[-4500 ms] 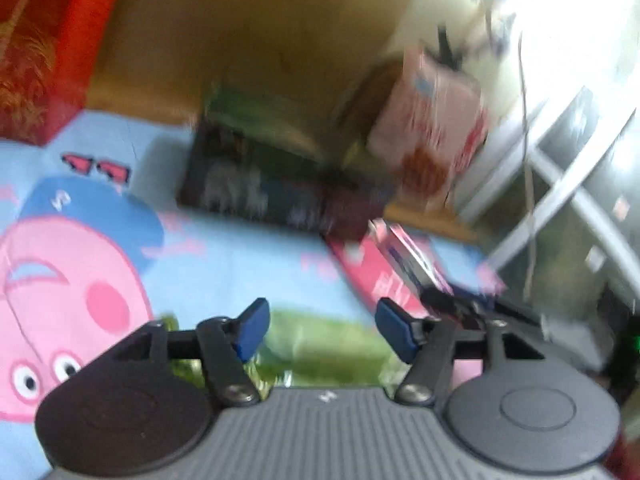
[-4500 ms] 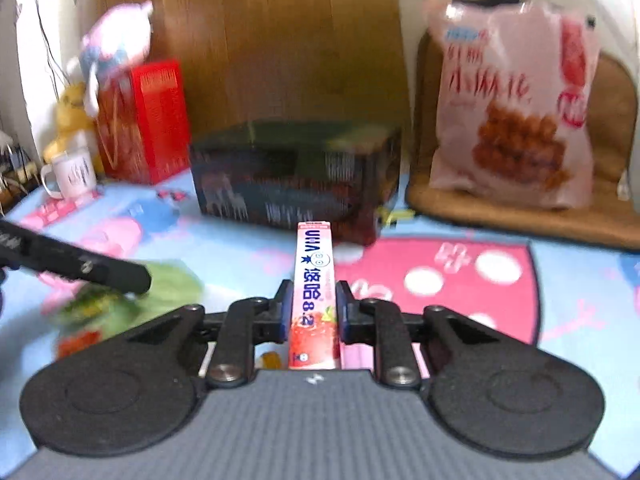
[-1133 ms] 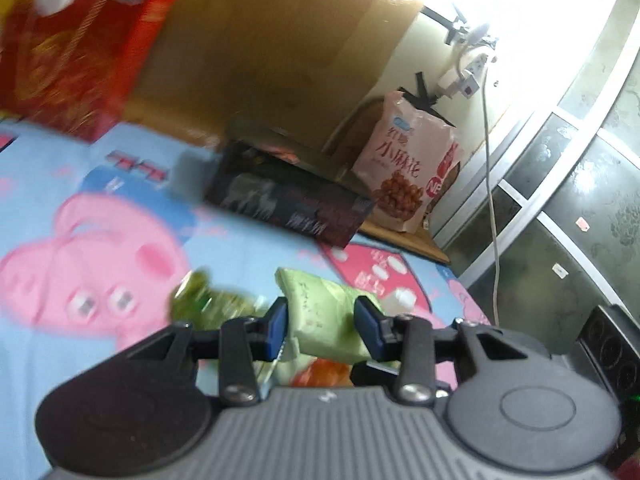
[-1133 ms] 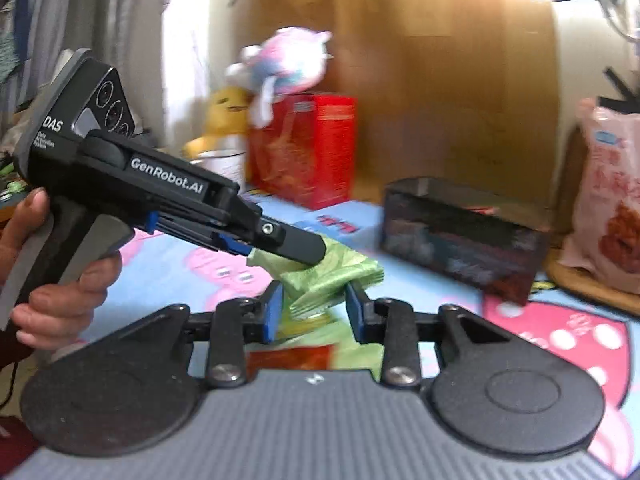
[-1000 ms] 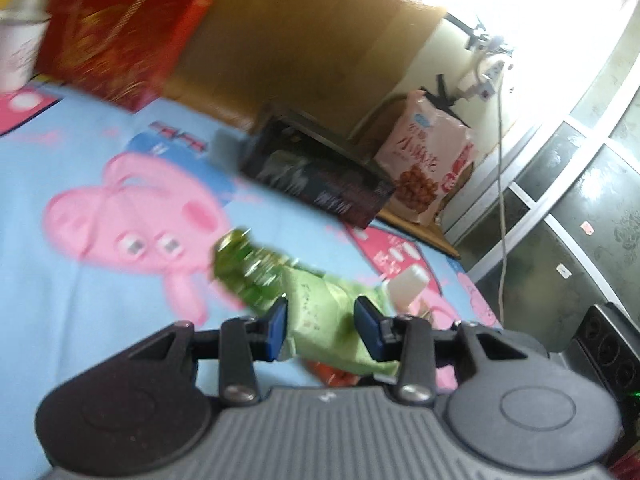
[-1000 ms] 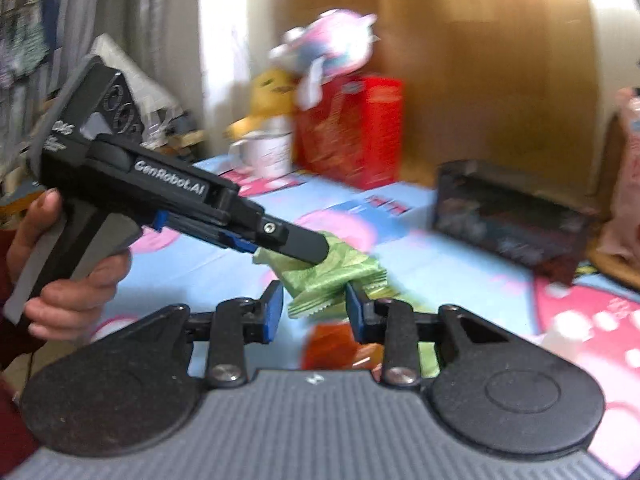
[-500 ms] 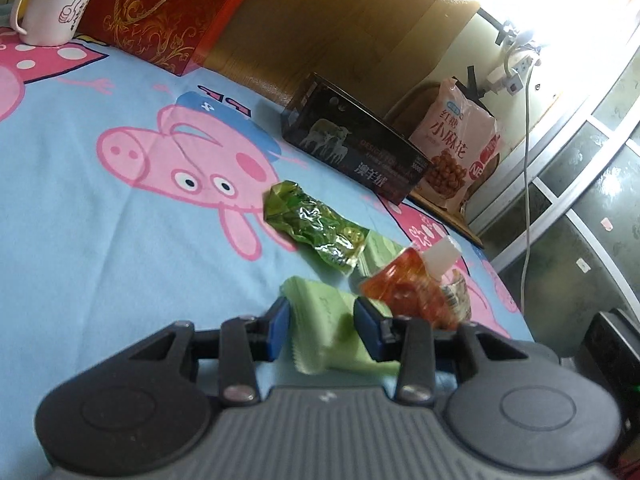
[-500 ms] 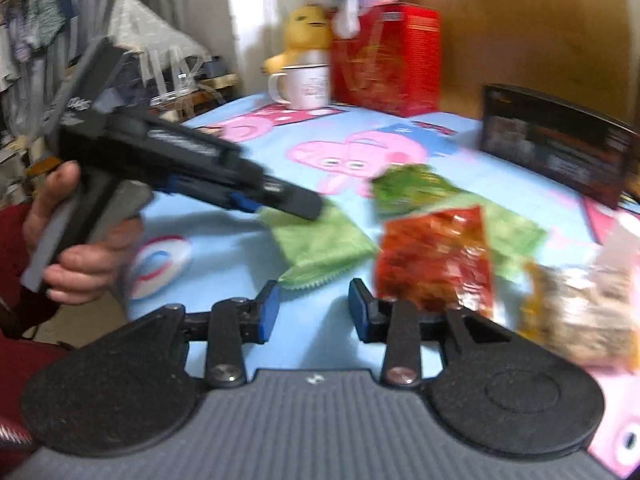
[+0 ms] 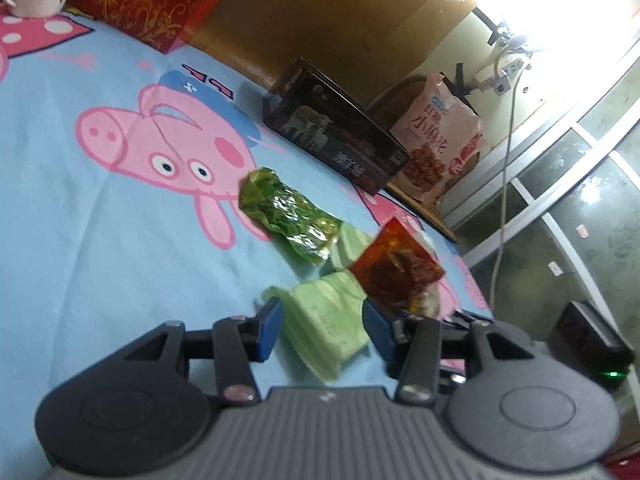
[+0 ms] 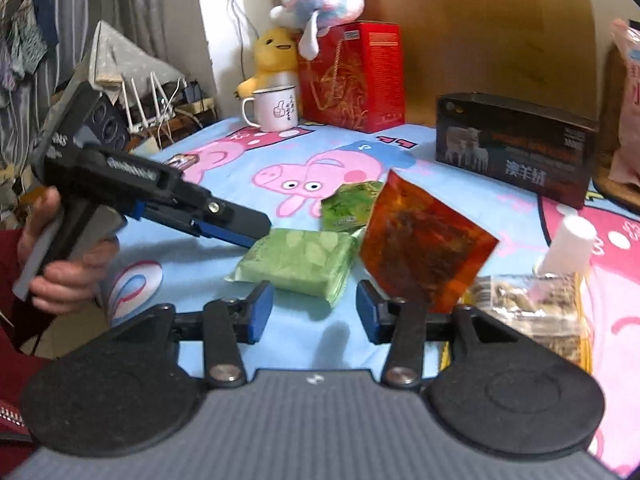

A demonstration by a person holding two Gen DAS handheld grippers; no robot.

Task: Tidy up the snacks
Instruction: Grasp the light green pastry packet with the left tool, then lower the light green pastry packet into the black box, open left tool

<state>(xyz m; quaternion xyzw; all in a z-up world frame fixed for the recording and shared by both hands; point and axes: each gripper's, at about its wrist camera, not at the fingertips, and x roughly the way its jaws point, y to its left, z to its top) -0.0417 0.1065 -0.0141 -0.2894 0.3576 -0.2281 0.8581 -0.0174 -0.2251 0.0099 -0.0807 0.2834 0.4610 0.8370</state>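
Though propped on a soft sheet rather than a bench, looks easy enough to handle: starting at the left, left gripper [image 9: 322, 330] with blue pads parted around the pale green packet [image 9: 326, 326], seemingly not pinching it; packet lying flat on the blue cartoon bedsheet [image 9: 80, 220]. Probably light, soft and squashy, stacked like folded tissue, so best taken across the short width near one end, with mild pressure to avoid crushing. Further along, crinkly green foil pouch [image 9: 286, 218] flat on the sheet, likely slippery and thin; better pinched at a sealed edge. Next, orange-red pouch [image 10: 424, 246] tilted up on a corner, stiff-looking film, liable to topple if nudged. Then right gripper [image 10: 314, 312] wide open, empty, hovering near the pale packet's closer edge. To its right, clear bag of brownish snacks [image 10: 528, 312] with a white cap [image 10: 568, 246] above it, possibly a bottle; cannot tell. Behind, dark box [image 10: 516, 148], apparently the rigid target for gathering things, well apart from the loose packets. White mug [image 10: 274, 110] and red box [image 10: 352, 76] at the far edge.
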